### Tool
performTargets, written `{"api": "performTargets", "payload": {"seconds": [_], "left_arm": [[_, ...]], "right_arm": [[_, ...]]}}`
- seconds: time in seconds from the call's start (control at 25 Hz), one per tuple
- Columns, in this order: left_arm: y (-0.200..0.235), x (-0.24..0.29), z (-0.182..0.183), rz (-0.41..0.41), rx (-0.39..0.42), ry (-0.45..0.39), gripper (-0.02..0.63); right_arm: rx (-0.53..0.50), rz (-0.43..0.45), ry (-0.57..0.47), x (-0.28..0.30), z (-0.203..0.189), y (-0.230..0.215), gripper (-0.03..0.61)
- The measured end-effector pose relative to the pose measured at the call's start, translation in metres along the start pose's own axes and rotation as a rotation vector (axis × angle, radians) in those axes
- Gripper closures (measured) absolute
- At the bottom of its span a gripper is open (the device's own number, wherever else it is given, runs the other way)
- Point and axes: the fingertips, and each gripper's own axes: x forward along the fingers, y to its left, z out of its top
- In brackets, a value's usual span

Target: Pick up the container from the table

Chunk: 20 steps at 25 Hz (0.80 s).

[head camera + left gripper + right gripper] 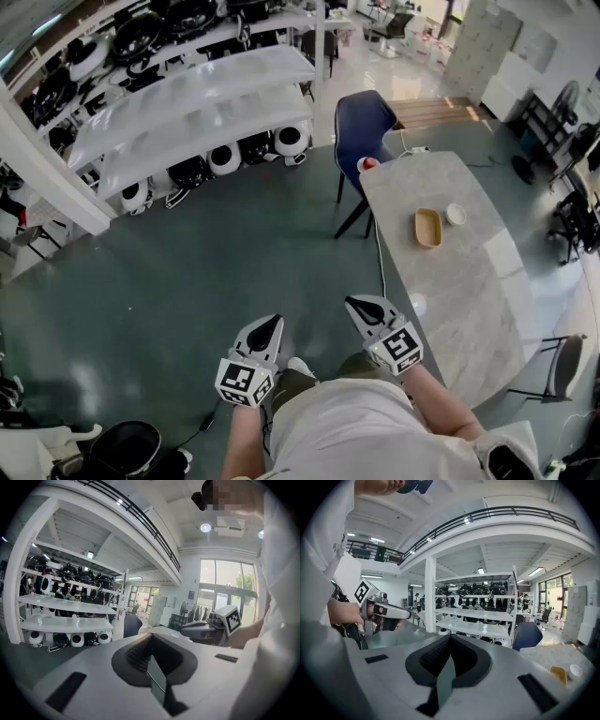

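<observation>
Left gripper (pixel 269 326) and right gripper (pixel 362 307) hang shut, empty; container (pixel 427 227) sits at one o'clock, where a careless reach could knock the neighbouring cup (pixel 456 215).

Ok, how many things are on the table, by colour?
Tan: 1, the container
White: 1, a small bowl
Red: 1, a small thing at the far corner
Total: 3 on the table. A pale spot near the table's edge is too small to tell, so it is not counted.
</observation>
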Motion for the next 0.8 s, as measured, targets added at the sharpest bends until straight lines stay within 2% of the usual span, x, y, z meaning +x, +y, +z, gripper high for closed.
{"api": "performTargets", "payload": {"seconds": [0.12, 0.24, 0.4, 0.56, 0.8], "left_arm": [[0.030, -0.015, -0.002, -0.011, 0.000, -0.002, 0.611], [0.055, -0.023, -0.003, -0.013, -0.002, -0.007, 0.611], [0.067, -0.013, -0.004, -0.031, -0.022, -0.016, 0.611], [0.083, 0.006, -0.006, -0.054, -0.025, 0.000, 0.611], [0.101, 0.061, -0.004, -0.073, -0.003, 0.041, 0.611]], "right_arm": [[0.008, 0.000, 0.014, 0.026, 0.000, 0.020, 0.568], [-0.039, 0.012, 0.038, 0.049, 0.004, 0.035, 0.568], [-0.033, -0.008, 0.054, 0.059, 0.003, 0.034, 0.566], [-0.019, -0.040, 0.087, 0.073, -0.011, 0.018, 0.566], [0.004, -0.080, 0.099, 0.092, -0.027, -0.042, 0.566]]}}
